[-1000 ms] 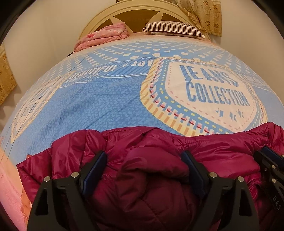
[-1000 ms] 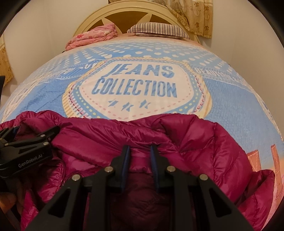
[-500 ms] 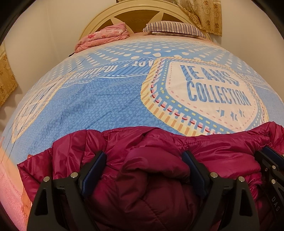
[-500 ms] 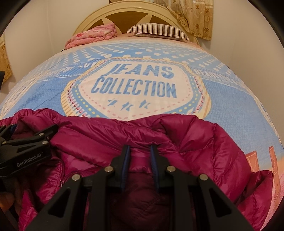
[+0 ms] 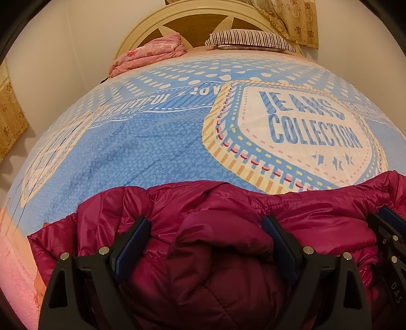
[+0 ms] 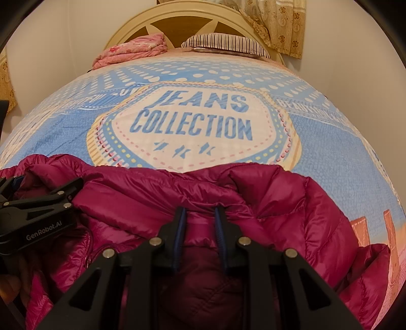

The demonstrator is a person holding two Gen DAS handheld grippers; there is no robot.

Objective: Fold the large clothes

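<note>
A magenta puffer jacket (image 5: 228, 253) lies bunched at the near edge of the bed; in the right wrist view it (image 6: 279, 203) spreads from left to right. My left gripper (image 5: 206, 229) is open, its jaws wide apart around a thick fold of the jacket. My right gripper (image 6: 199, 223) is shut on a fold of the jacket, jaws close together with fabric pinched between them. The left gripper also shows at the left of the right wrist view (image 6: 43, 203). The right gripper's fingers (image 5: 388, 228) show at the right edge of the left wrist view.
The bed has a blue printed cover (image 5: 152, 142) with a "JEANS COLLECTION" badge (image 6: 192, 121). A pink folded blanket (image 6: 129, 50) and a striped pillow (image 6: 223, 43) lie by the headboard (image 5: 203, 20). Curtains (image 6: 279, 22) hang at the far right.
</note>
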